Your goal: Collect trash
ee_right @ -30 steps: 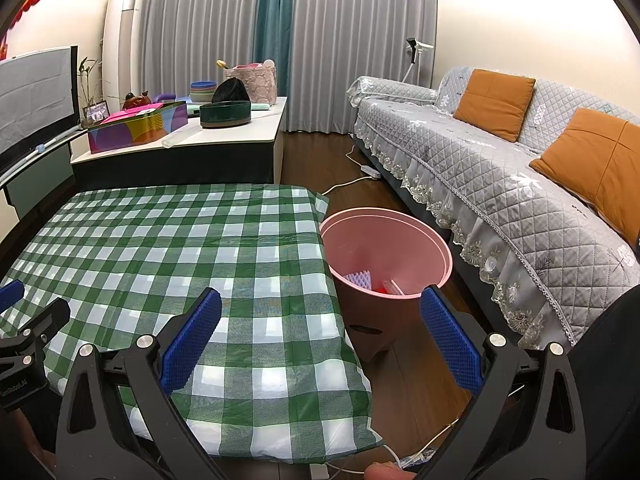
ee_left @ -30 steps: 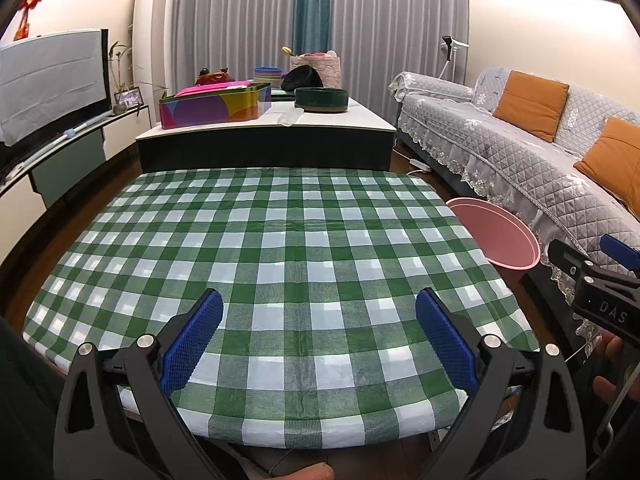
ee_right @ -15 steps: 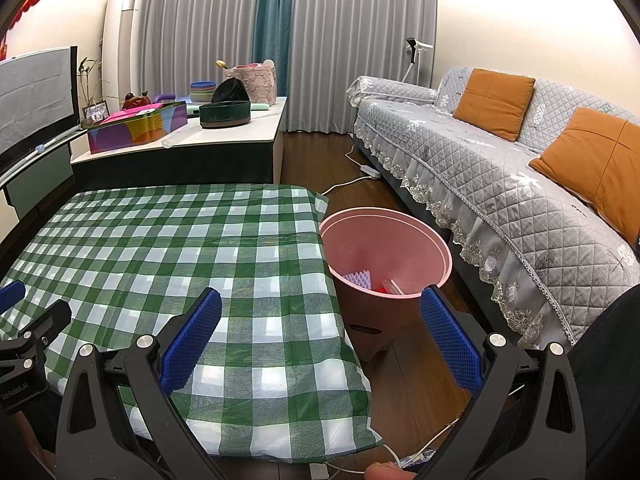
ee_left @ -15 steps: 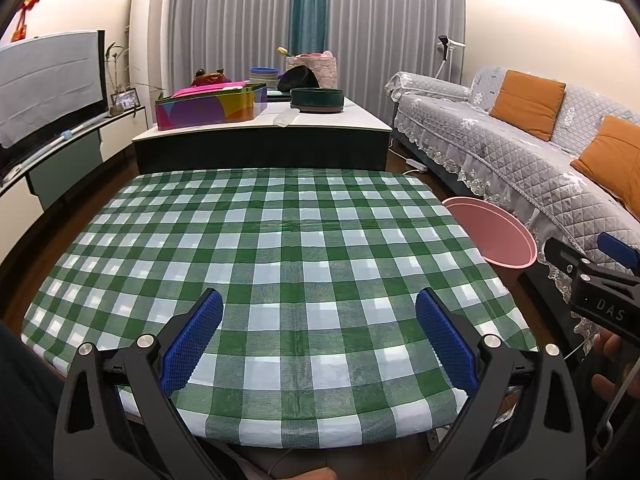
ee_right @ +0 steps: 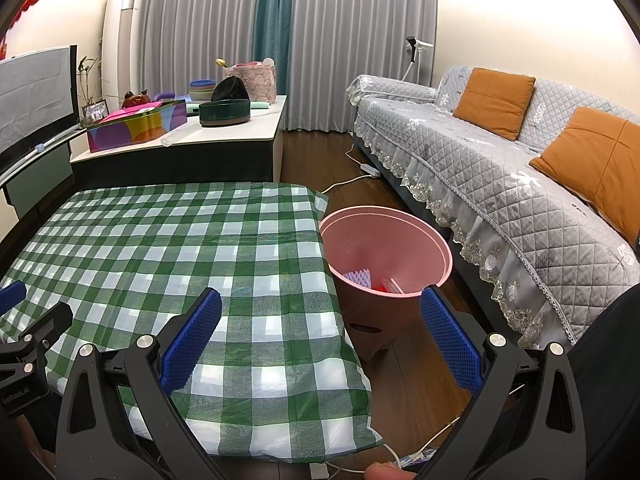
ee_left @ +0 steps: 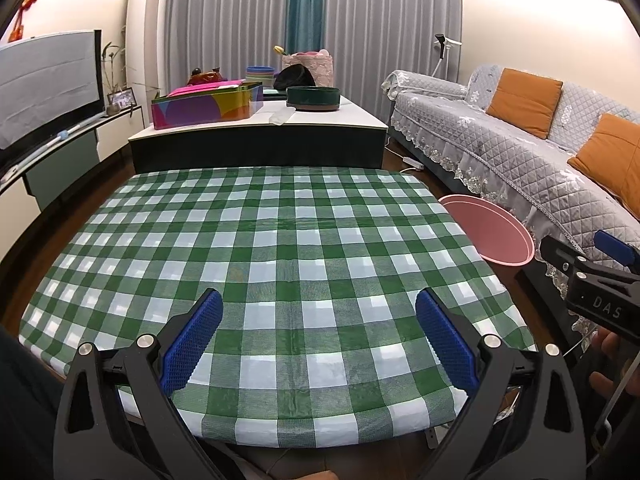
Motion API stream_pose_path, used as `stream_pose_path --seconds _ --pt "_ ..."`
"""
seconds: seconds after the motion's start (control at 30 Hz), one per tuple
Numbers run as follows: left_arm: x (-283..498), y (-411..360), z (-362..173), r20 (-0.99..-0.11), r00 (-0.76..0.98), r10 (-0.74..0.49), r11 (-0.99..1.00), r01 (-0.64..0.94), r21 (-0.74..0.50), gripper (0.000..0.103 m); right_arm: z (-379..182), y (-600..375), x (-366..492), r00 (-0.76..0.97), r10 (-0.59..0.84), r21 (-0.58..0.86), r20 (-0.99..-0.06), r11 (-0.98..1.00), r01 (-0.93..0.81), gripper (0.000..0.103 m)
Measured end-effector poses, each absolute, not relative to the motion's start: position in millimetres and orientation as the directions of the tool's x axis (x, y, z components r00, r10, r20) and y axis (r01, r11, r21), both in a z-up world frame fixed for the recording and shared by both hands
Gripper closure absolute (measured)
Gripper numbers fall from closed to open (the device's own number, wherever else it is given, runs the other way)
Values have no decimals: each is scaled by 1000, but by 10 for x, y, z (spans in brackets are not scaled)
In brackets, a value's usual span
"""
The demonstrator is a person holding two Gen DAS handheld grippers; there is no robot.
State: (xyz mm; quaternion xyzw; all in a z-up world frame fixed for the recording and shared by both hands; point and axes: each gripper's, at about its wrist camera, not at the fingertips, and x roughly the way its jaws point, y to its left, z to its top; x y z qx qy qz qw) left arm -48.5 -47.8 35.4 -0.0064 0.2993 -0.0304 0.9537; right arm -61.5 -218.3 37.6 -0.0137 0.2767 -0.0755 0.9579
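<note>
A pink trash bin point(ee_right: 394, 240) stands on the floor at the right edge of the table with the green checked cloth point(ee_right: 180, 248). Inside it lie a ridged lilac piece point(ee_right: 359, 278) and some red and white scraps point(ee_right: 390, 286). The bin's rim also shows in the left wrist view point(ee_left: 494, 232). My left gripper point(ee_left: 318, 340) is open and empty above the near edge of the cloth point(ee_left: 280, 248). My right gripper point(ee_right: 320, 340) is open and empty above the table's right front corner, near the bin. No trash shows on the cloth.
A grey sofa point(ee_right: 500, 168) with orange cushions point(ee_right: 494, 100) runs along the right. A low cabinet point(ee_left: 260, 136) behind the table holds a colourful box point(ee_left: 206, 106), a dark green bowl point(ee_left: 313, 98) and other items. A white cable point(ee_right: 348, 180) lies on the wooden floor.
The left gripper has pulled back and risen slightly, so more of the table's near edge shows. The right gripper has not moved. Both stay open.
</note>
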Motion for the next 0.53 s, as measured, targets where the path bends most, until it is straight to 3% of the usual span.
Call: stream_pose_path --seconds 0.53 --pt "-472 -474 329 -579 814 -53 998 52 -19 9 350 -2224 -634 835 -152 -70 -530 988 135 5"
